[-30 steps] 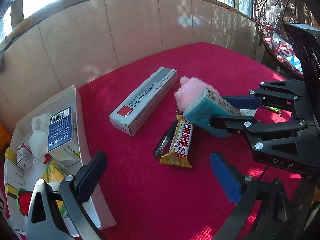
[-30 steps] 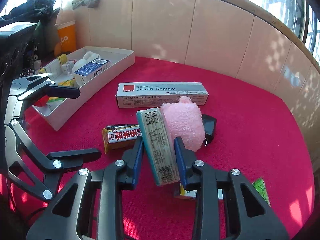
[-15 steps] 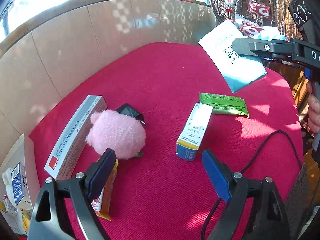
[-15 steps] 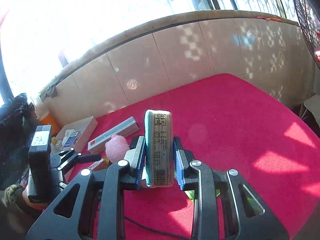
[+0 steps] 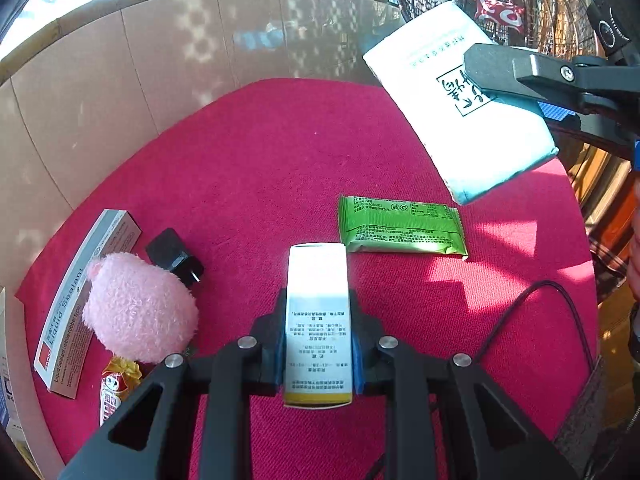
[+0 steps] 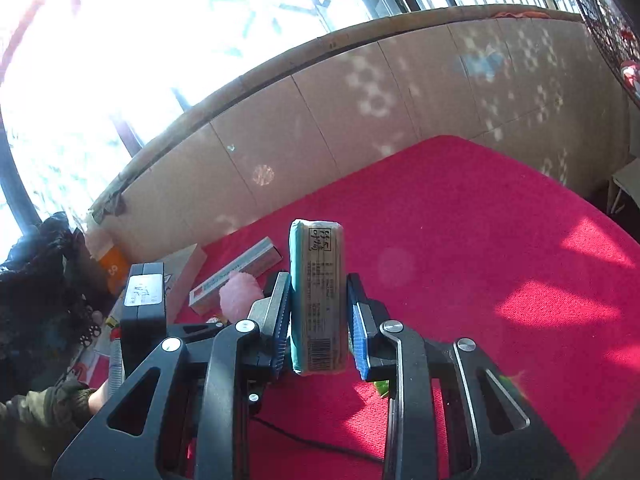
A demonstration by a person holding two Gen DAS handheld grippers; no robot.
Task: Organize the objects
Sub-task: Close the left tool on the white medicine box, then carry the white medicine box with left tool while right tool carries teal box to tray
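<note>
My left gripper is shut on a white carton with a yellow end, low over the red cloth. My right gripper is shut on a teal and white soft pack and holds it high above the table; the pack also shows at the upper right of the left wrist view. On the cloth lie a green sachet, a pink plush toy, a black plug, a long sealant box and a snack bar.
A cardboard wall rings the far side of the table. A black cable runs over the right edge of the cloth. An open box with sorted items stands far left. A wire chair stands behind the table.
My left gripper has moved forward and shut on the white carton. My right gripper has held the teal pack raised, tilting a little further up.
</note>
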